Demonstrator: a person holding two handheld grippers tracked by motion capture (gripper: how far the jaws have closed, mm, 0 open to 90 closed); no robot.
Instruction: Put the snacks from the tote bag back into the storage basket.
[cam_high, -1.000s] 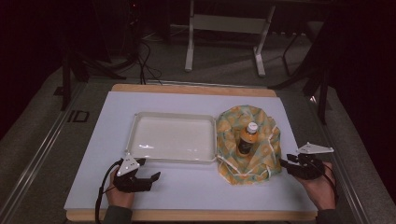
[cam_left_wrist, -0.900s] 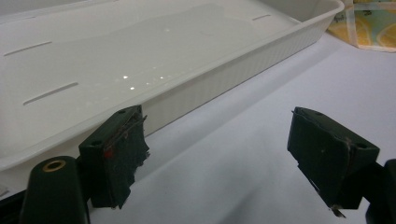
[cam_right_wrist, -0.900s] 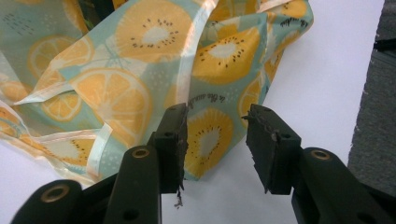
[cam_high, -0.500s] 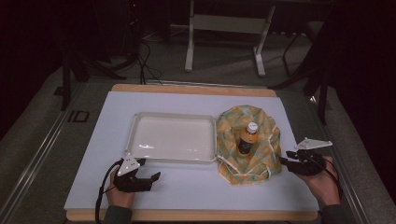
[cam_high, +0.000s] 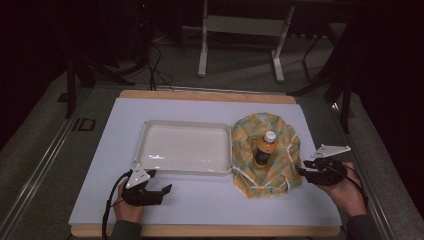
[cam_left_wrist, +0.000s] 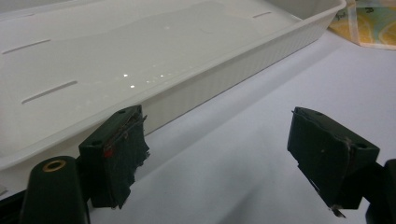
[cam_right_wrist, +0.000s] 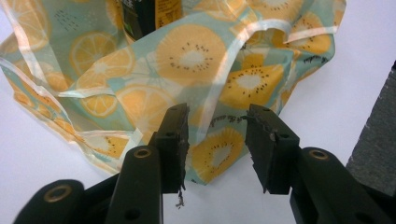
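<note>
Right claw (cam_right_wrist: 217, 116) first: its jaws stand a narrow gap apart, pads bare, nothing pinched. It points at the near right edge of the bag (cam_right_wrist: 196, 60), and in the right gripper view the fruit-print fabric lies just under and beyond the tips, one kiwi slice showing through the gap. From the high view the right claw (cam_high: 302, 172) sits just beside the bag's right side, held in the person's right hand.

The bag (cam_high: 267, 155) lies crumpled and open on the table (cam_high: 210, 200), right of centre. A bottle (cam_high: 265, 150) stands upright in the middle of it, pale cap on top; the right gripper view catches the bottle's (cam_right_wrist: 144, 14) dark lower part.

Touching the bag's left edge is the white tray (cam_high: 185, 125), centred on the table.

Over to the left claw (cam_left_wrist: 215, 126): jaws wide apart, nothing between them, low over the table and just beside the tray's (cam_left_wrist: 233, 60) near rim. In the high view the left claw (cam_high: 167, 189) lies off the tray's near left corner.
</note>
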